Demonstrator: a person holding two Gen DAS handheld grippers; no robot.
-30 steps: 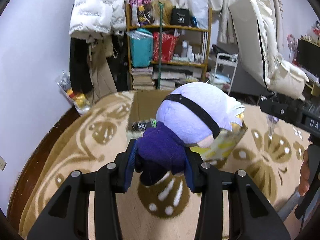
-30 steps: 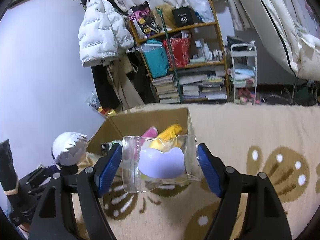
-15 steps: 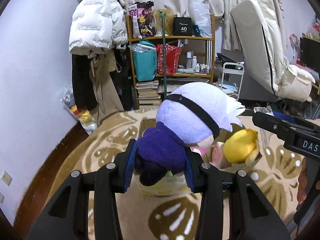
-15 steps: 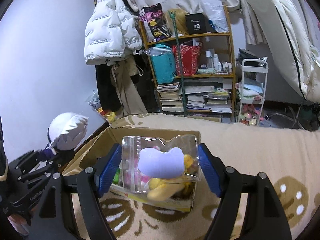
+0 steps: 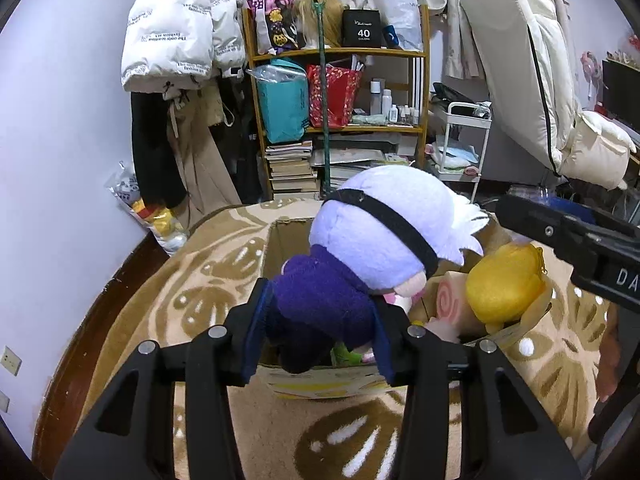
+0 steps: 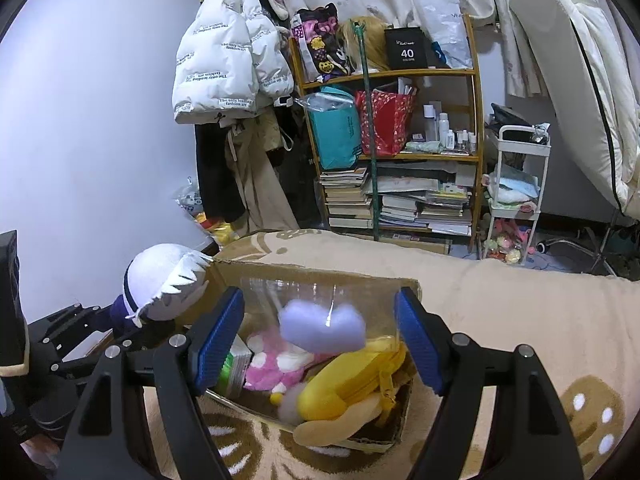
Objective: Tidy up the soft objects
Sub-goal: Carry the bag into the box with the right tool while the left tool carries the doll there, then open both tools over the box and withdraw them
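Note:
My left gripper (image 5: 320, 328) grips the purple body of a plush doll (image 5: 384, 220) with a pale lavender head and a black band. Its jaws are opening, but the pads still touch the body. The doll hangs over the near left corner of an open cardboard box (image 5: 280, 248). My right gripper (image 6: 318, 336) is shut on a clear plastic bag (image 6: 320, 300) with a lavender soft piece (image 6: 320, 328) inside, held above the same box (image 6: 312, 272). The box holds a yellow plush (image 6: 352, 384) and a pink spotted plush (image 6: 280, 368). In the right wrist view, the doll (image 6: 160, 280) shows at the left.
The box stands on a beige patterned blanket (image 5: 192, 280). Behind it are a wooden shelf (image 6: 400, 76) with books and bags, hanging coats (image 5: 180, 40), a white cart (image 6: 516, 184) and a leaning mattress (image 5: 520, 80). The other tool's black bar (image 5: 580, 248) crosses the right side.
Both grippers have moved forward to the box, which now lies right below them. The doll and the bag now hang over its opening.

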